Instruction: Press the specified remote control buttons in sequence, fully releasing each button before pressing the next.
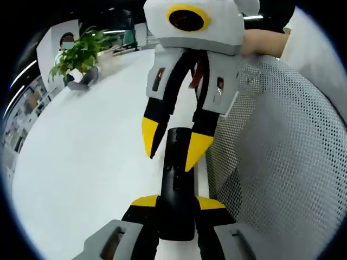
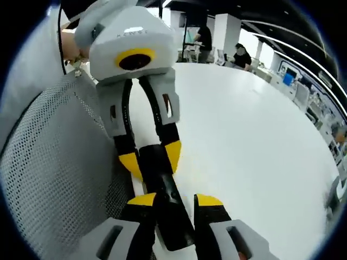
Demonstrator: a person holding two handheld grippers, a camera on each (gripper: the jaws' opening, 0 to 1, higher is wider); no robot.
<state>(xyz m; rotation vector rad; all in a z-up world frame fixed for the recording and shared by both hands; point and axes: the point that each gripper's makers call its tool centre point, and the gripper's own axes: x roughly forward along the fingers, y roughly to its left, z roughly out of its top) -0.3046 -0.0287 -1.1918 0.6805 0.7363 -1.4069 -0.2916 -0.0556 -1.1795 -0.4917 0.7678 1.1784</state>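
White table point(image 1: 81, 162) spreads under your hands, with a grey mesh sheet point(image 1: 282, 162) along one side. Your left gripper point(image 1: 178, 206) has its yellow-tipped jaws closed on the near end of the black remote point(image 1: 178, 179), which lies on the table beside the mesh. Your right gripper point(image 2: 176, 201) hangs over the remote's far end, jaws a little apart, one tip touching it, gripping nothing.
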